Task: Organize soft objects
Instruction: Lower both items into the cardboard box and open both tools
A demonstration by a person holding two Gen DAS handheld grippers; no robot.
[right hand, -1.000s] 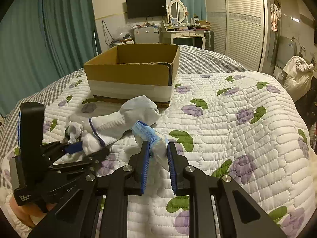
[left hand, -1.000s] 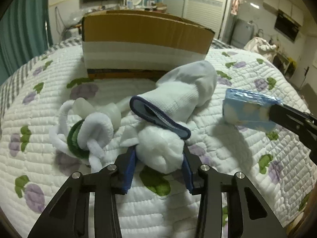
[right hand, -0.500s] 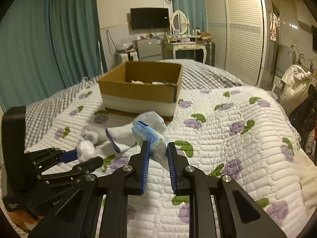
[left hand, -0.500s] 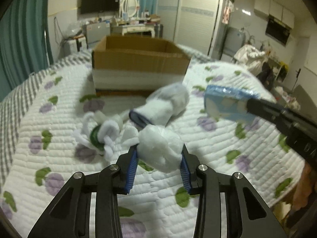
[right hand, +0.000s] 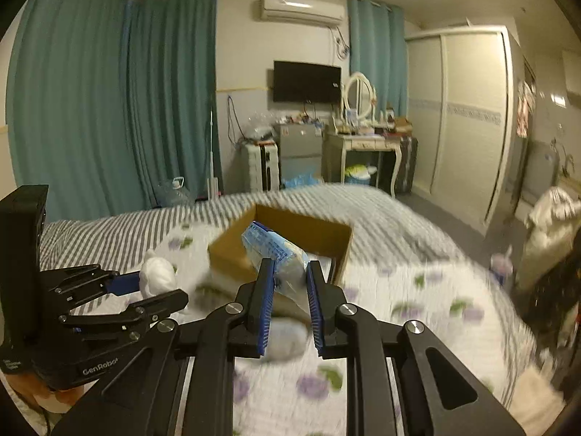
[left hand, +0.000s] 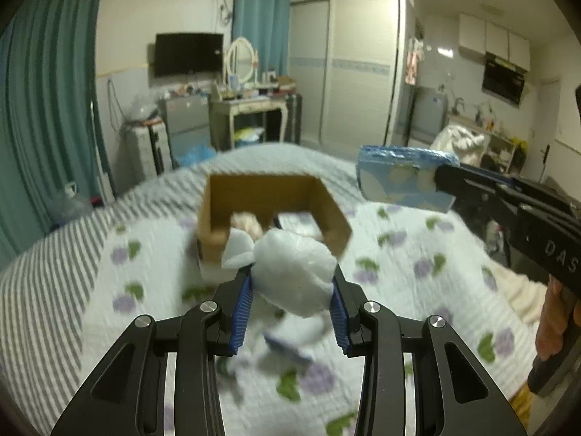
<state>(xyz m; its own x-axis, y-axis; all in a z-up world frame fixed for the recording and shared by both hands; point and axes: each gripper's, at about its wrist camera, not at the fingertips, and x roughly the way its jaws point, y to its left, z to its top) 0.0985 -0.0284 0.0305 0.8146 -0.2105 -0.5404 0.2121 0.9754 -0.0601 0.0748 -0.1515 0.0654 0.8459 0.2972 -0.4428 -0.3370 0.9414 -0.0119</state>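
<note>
My left gripper (left hand: 290,287) is shut on a white cotton wad (left hand: 296,272) and holds it high above the bed, in front of the open cardboard box (left hand: 268,200). My right gripper (right hand: 288,276) is shut on a blue tissue pack (right hand: 272,250), also raised, with the box (right hand: 290,232) just beyond it. The tissue pack shows at the right of the left wrist view (left hand: 403,181). The cotton wad shows at the left of the right wrist view (right hand: 156,278). A white sock with a blue cuff (left hand: 290,341) lies blurred on the quilt below.
The box sits on a white quilt with purple flowers (left hand: 399,265) over a grey striped sheet (left hand: 47,272). Soft items lie inside the box (left hand: 247,223). Teal curtains (right hand: 109,109), a dresser (right hand: 363,145) and a wardrobe (right hand: 464,116) stand beyond the bed.
Both grippers have risen well above the bed with their loads, and the box now sits lower and farther in both views. The sock and the green-and-white item stayed on the quilt.
</note>
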